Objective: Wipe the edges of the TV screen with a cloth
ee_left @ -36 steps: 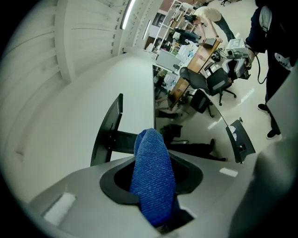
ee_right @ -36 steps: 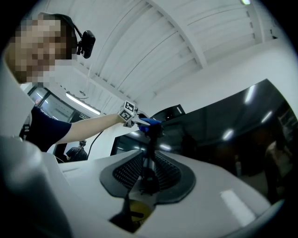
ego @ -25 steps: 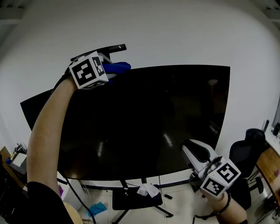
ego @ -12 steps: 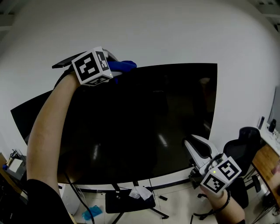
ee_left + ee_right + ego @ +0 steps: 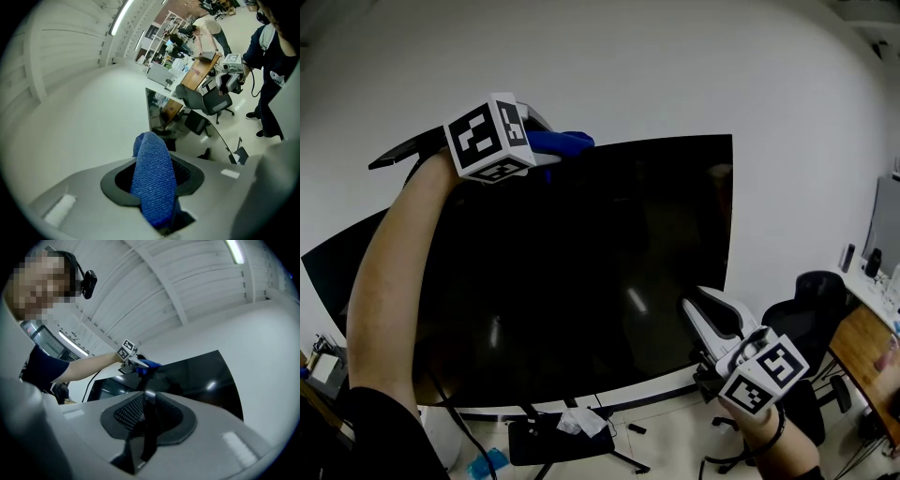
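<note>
Left gripper (image 5: 540, 150) clamped on a blue cloth (image 5: 152, 183) at the top edge of the TV screen (image 5: 581, 262). Right gripper (image 5: 701, 314) closed on the screen's lower edge near its bottom-right corner. White wall (image 5: 675, 66) behind.

My head camera stands back in front of the TV screen (image 5: 581, 272) and takes in all of it, together with the left gripper (image 5: 558, 145) and the right gripper (image 5: 698, 314). The left gripper camera sits close behind its jaws. It looks past the cloth (image 5: 152, 183) between them and along the screen to a chair (image 5: 211, 101) far beyond. The right gripper camera looks upward over its jaws across that same screen, with the left gripper beyond them.
</note>
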Motion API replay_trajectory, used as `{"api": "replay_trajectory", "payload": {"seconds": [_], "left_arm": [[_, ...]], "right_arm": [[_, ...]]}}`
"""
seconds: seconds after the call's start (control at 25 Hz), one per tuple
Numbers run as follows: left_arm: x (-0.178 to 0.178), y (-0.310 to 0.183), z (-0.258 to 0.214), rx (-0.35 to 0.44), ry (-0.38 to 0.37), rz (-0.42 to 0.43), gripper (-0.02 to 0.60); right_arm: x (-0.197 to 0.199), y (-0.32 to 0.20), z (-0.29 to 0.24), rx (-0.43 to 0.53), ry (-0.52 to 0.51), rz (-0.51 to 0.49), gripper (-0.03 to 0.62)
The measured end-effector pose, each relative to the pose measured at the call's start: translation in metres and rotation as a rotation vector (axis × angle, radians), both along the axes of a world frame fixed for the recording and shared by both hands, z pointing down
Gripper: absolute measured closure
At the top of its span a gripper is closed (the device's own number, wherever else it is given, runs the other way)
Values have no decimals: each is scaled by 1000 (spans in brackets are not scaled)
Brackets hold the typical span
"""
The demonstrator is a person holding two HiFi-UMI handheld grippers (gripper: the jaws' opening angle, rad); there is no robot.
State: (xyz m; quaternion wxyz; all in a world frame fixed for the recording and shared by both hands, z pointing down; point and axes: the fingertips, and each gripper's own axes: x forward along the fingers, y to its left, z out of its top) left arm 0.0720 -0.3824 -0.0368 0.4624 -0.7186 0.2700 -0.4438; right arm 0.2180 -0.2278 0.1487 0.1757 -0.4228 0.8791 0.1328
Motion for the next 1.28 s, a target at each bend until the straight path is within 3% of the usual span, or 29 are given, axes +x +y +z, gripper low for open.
{"api": "replay_trajectory", "payload": {"seconds": [0.6,1.04,1.28], "left_arm": [[121,-16,-10,17,-11,-17,459],[232,-22,-14,35,-33,44,459],[273,-33,-16,34,-27,71,459]], "right_arm": [[102,-19,-5,-2,15,-26,508],[179,-20,1,-6,6,4,508],[212,-25,4,-15,14,33,508]]}}
